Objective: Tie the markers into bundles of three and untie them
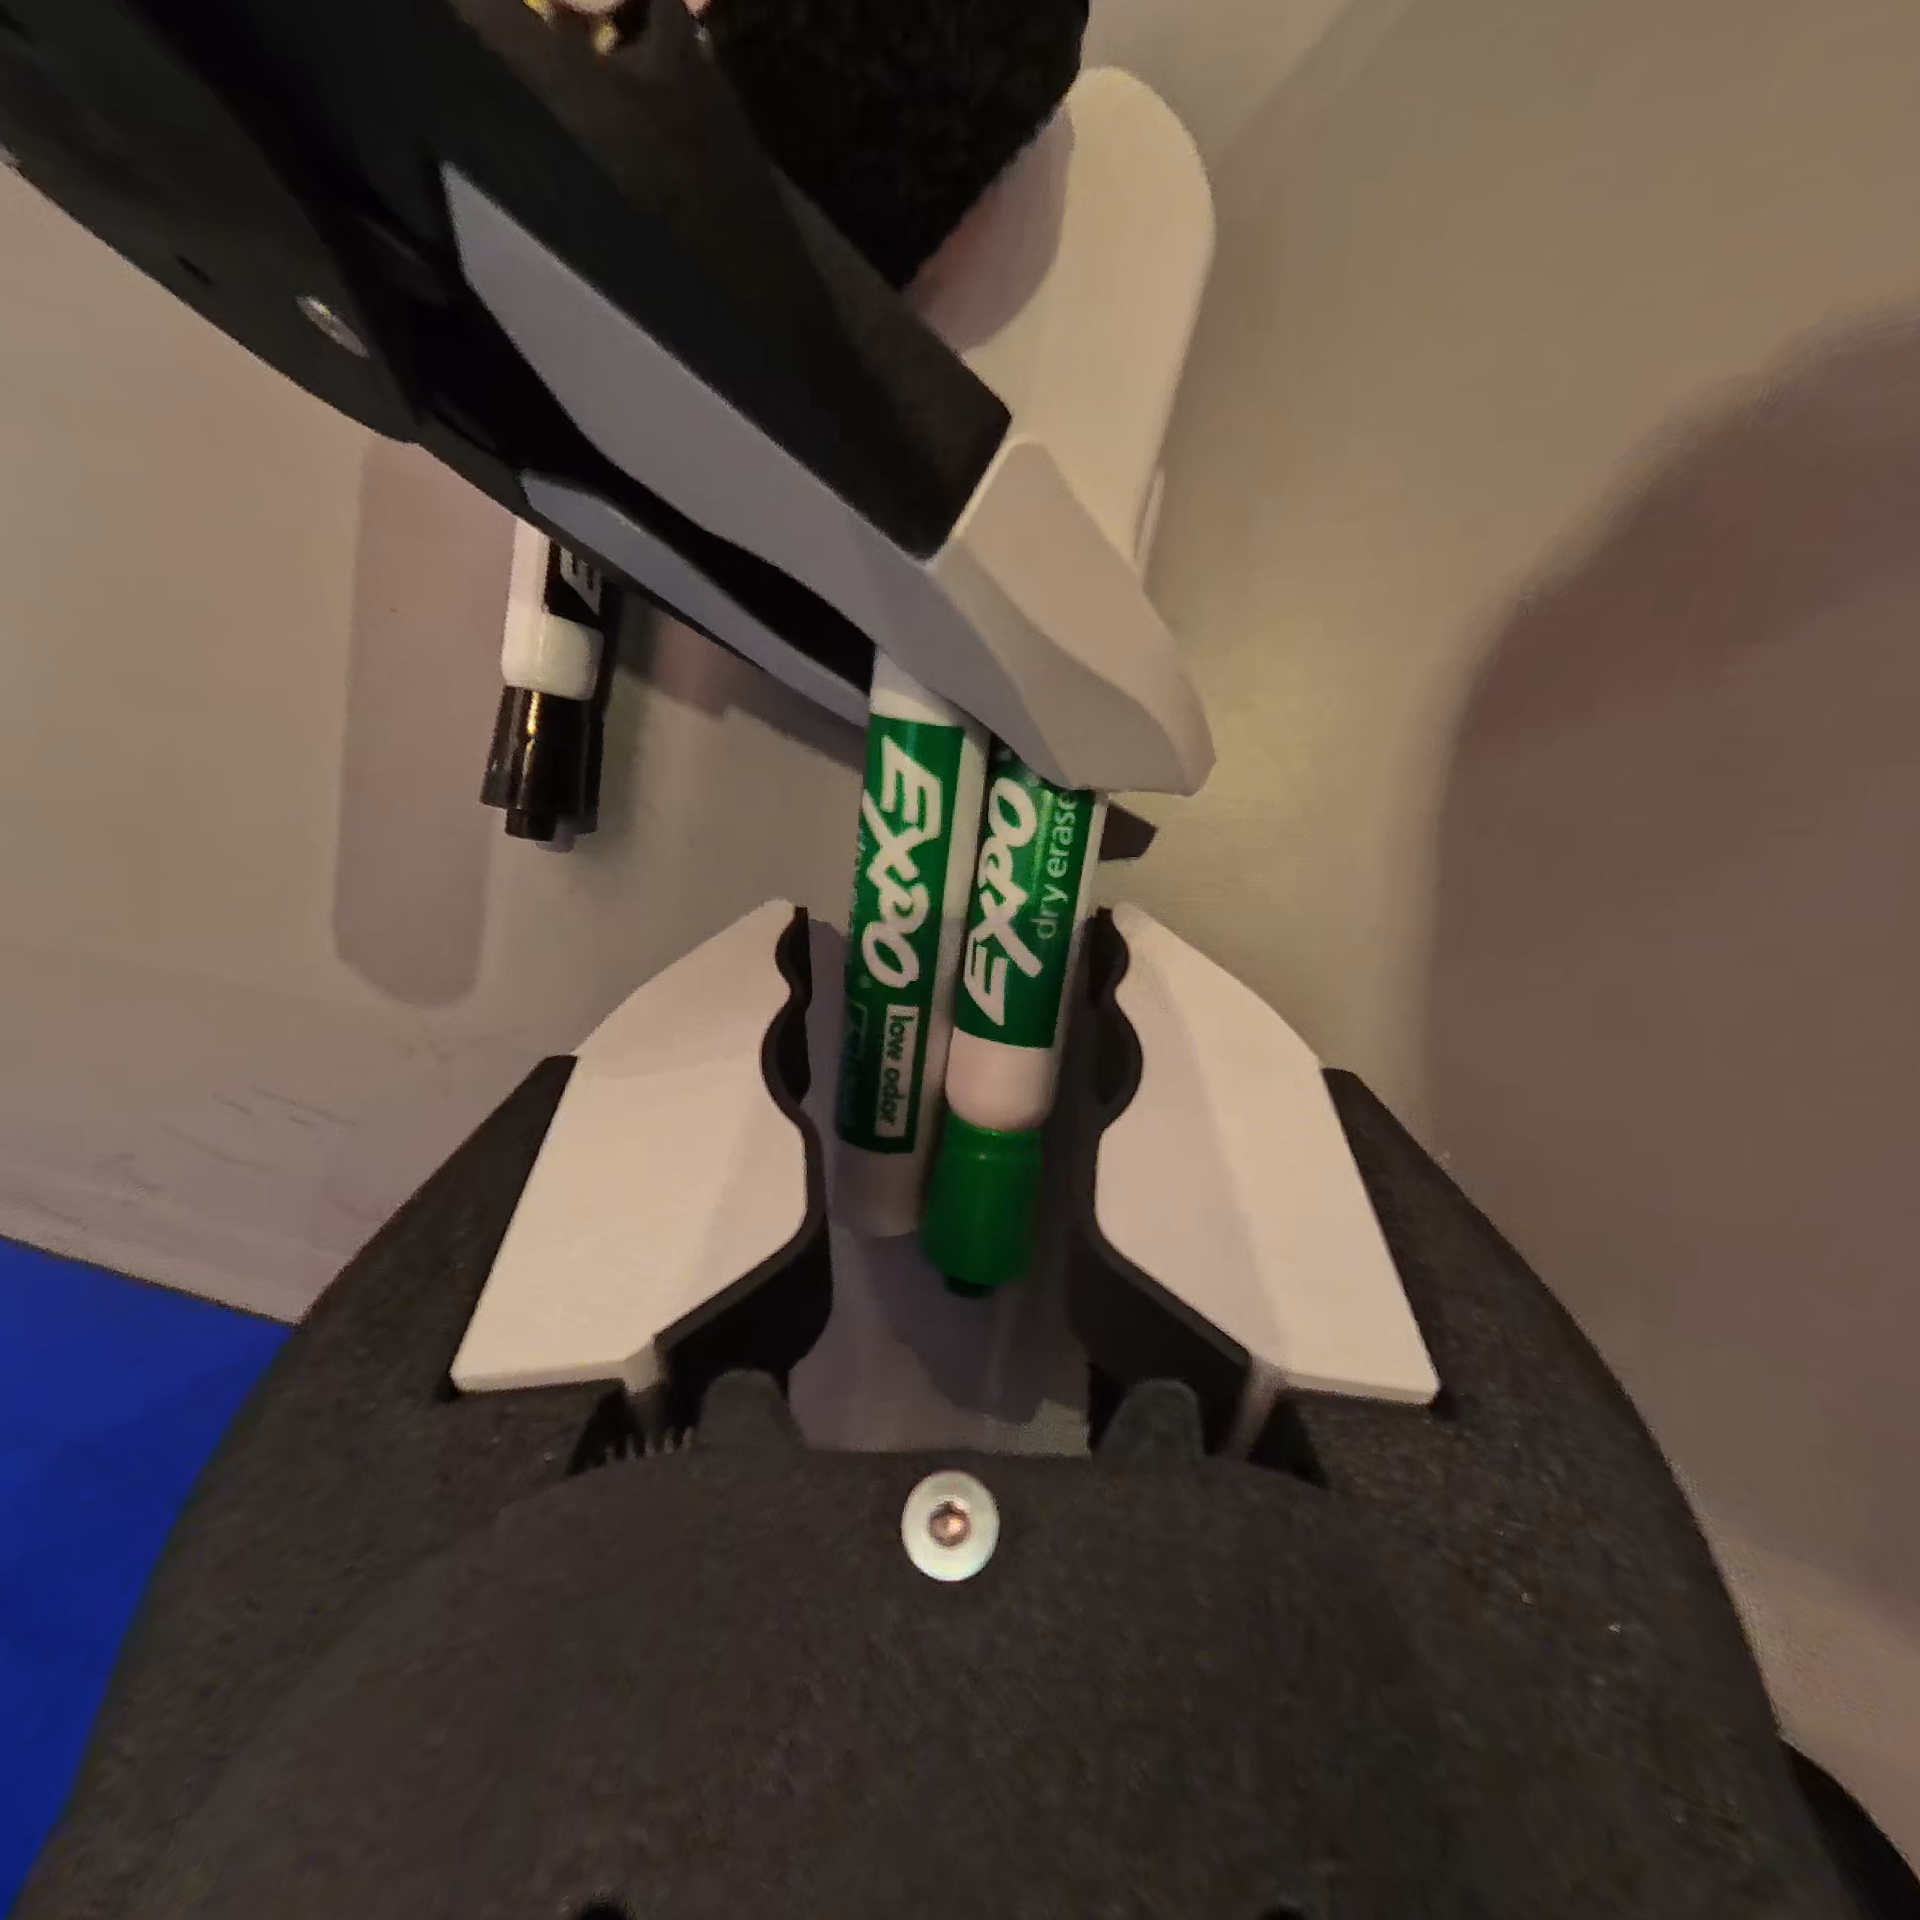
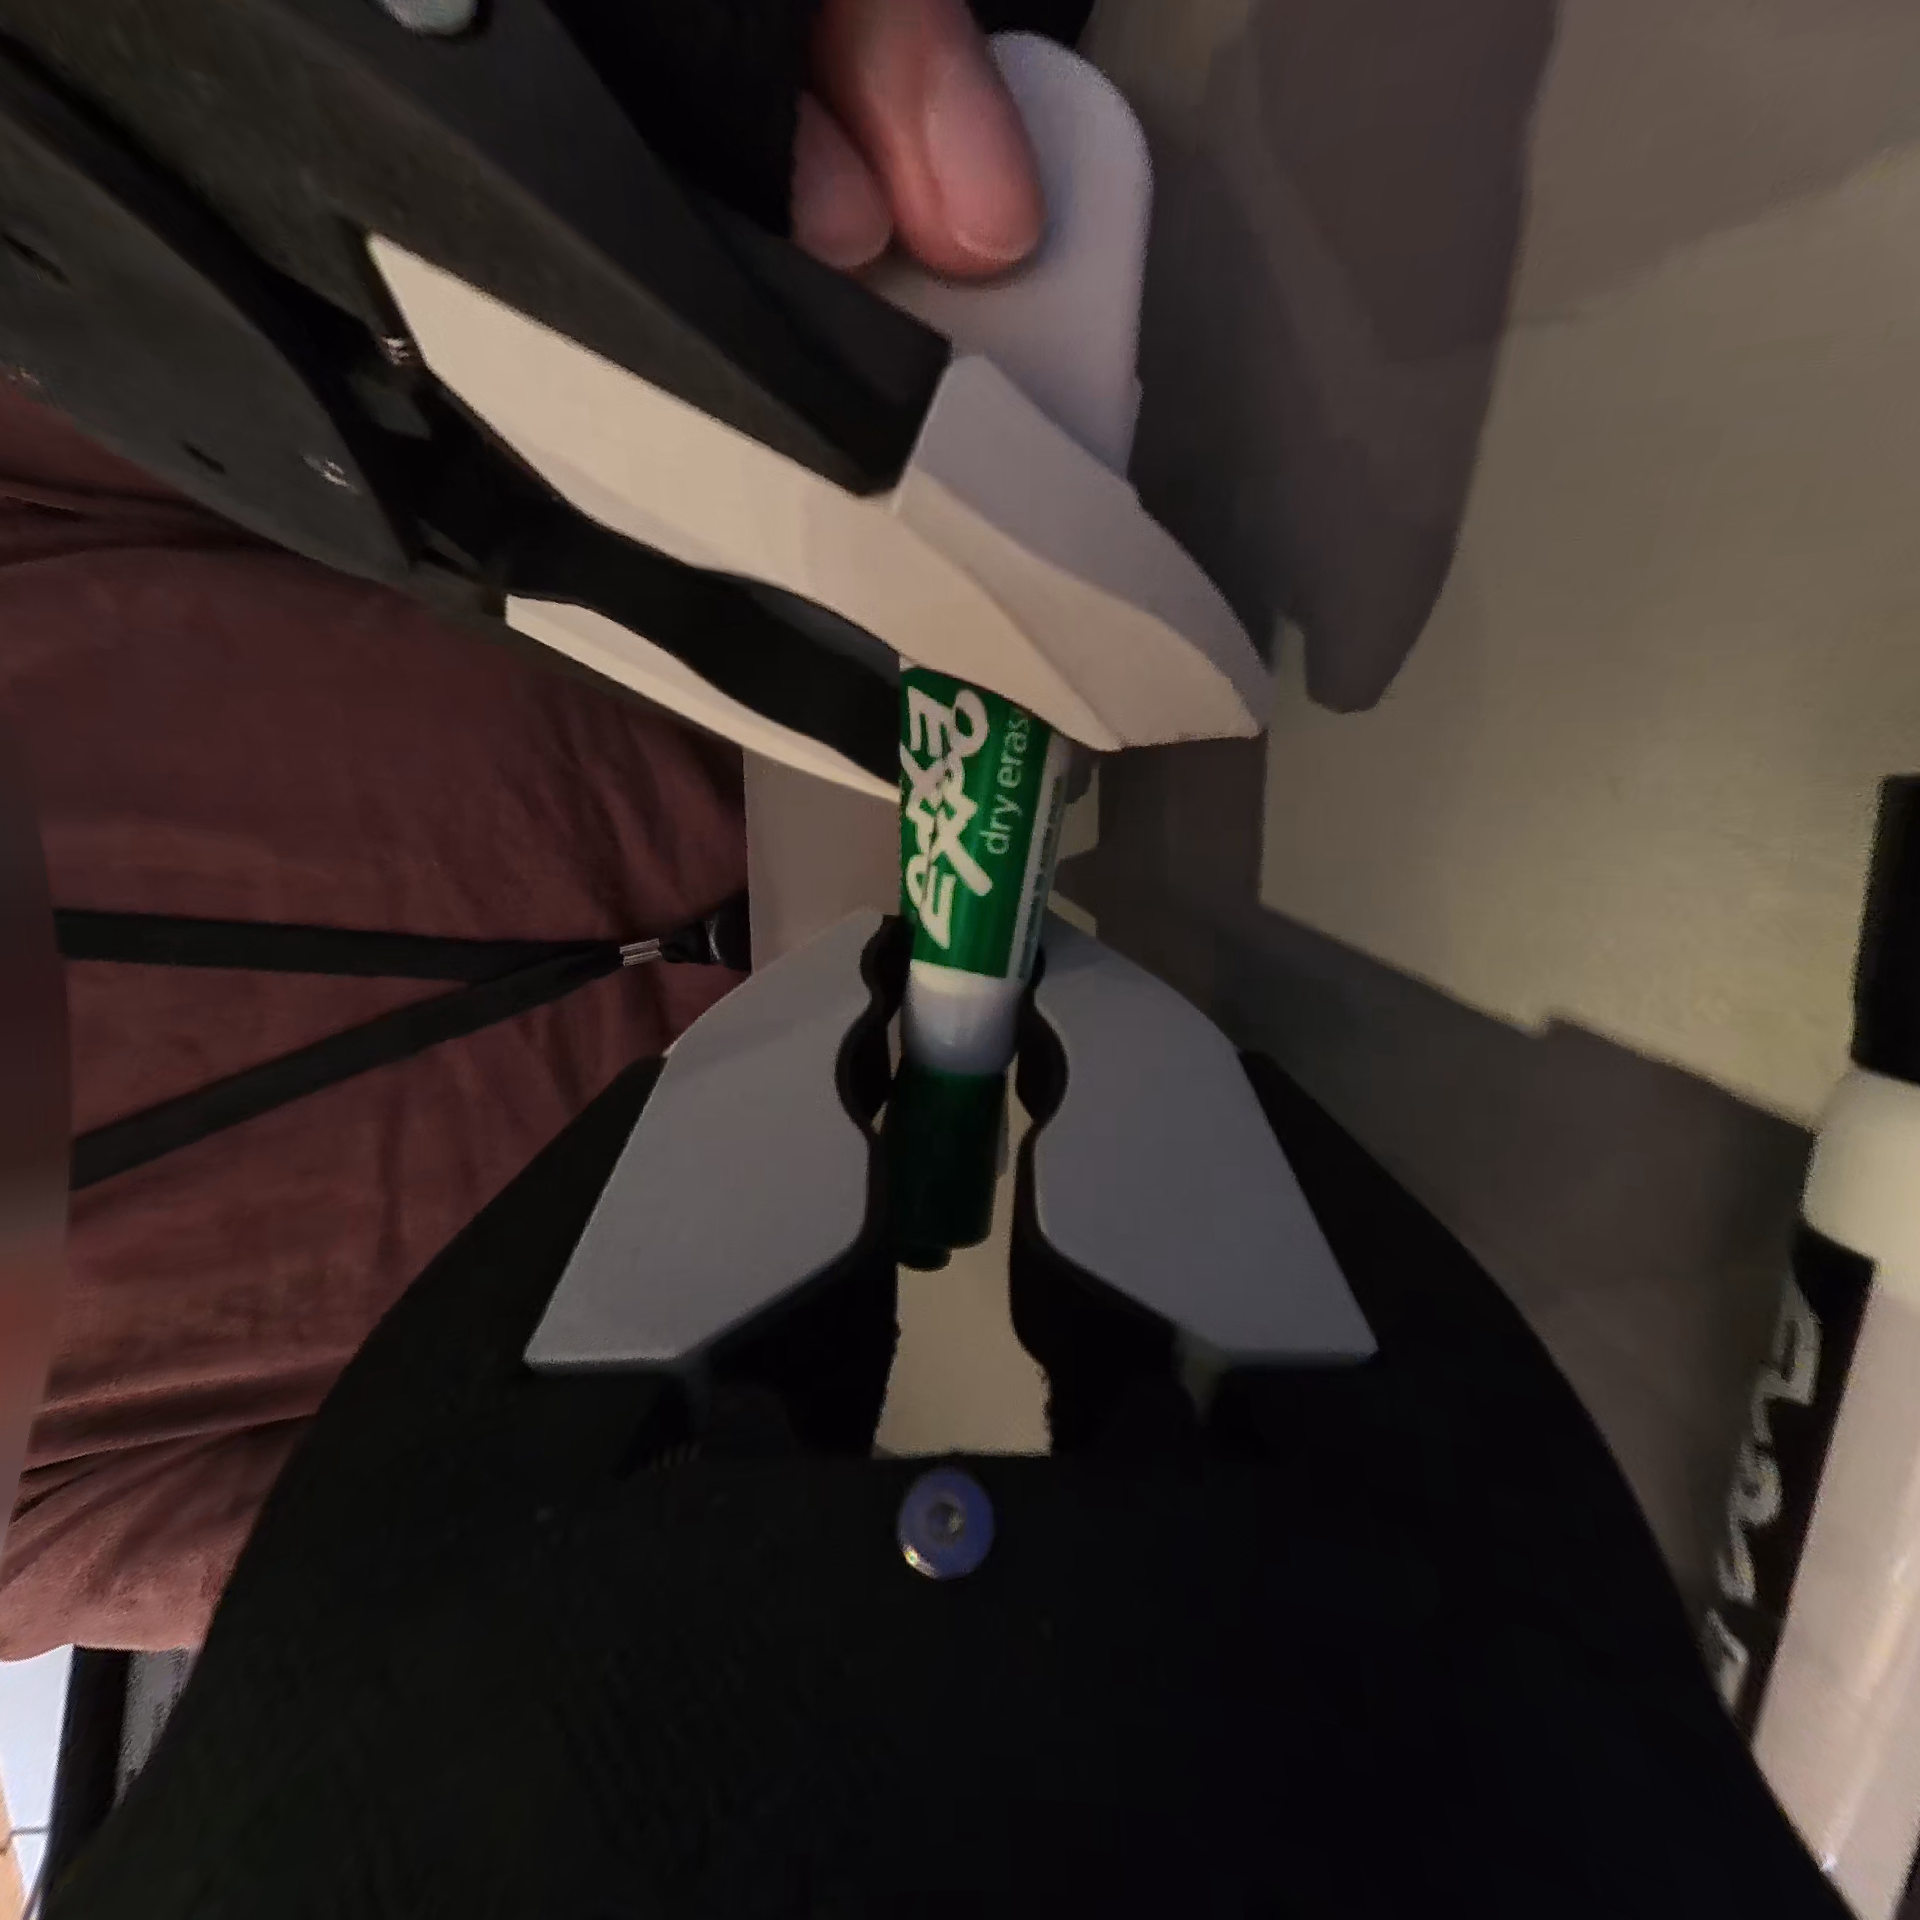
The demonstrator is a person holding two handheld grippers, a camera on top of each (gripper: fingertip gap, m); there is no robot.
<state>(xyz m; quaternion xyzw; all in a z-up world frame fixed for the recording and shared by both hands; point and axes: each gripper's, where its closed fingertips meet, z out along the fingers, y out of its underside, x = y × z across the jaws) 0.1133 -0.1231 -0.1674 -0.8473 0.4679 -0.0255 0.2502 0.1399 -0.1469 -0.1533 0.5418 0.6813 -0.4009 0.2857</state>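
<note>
We are pinching two stiff, light, slippery green plastic markers [image 1: 935, 997] mid-barrel, left gripper [image 1: 951, 997] and right gripper [image 2: 961, 997] both closed on them.

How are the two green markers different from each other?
The right green marker points its green cap at the camera; the left green marker points a plain white end. Their printing runs opposite ways. Both have green labels and sit side by side between the jaws.
</note>
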